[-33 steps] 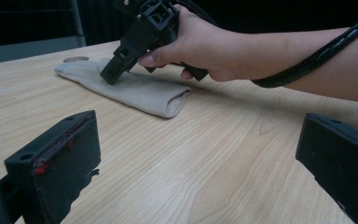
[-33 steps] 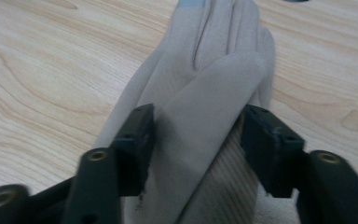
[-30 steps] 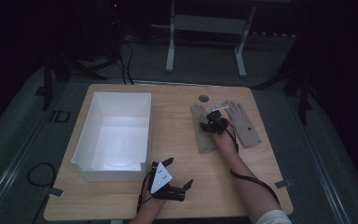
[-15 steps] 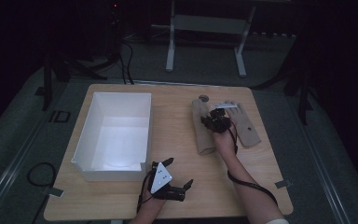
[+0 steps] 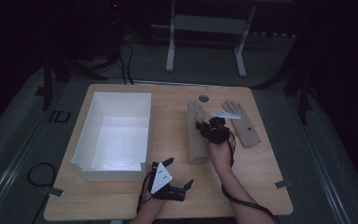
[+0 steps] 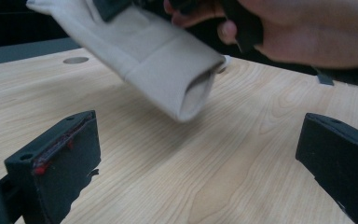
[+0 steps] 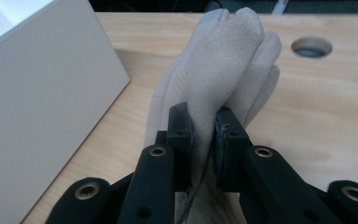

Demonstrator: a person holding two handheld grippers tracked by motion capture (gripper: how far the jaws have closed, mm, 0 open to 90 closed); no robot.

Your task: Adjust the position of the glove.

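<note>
beige glove (image 7: 223, 70), pinched, right claw (image 7: 205, 144)

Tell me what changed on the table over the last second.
The right gripper, shut on the left-hand glove, pulled it toward the person and slightly toward the white box. The other glove, the box and the open left gripper stayed put.

Left gripper (image 5: 176, 173) agape, right gripper (image 7: 204, 135) clamped
</note>
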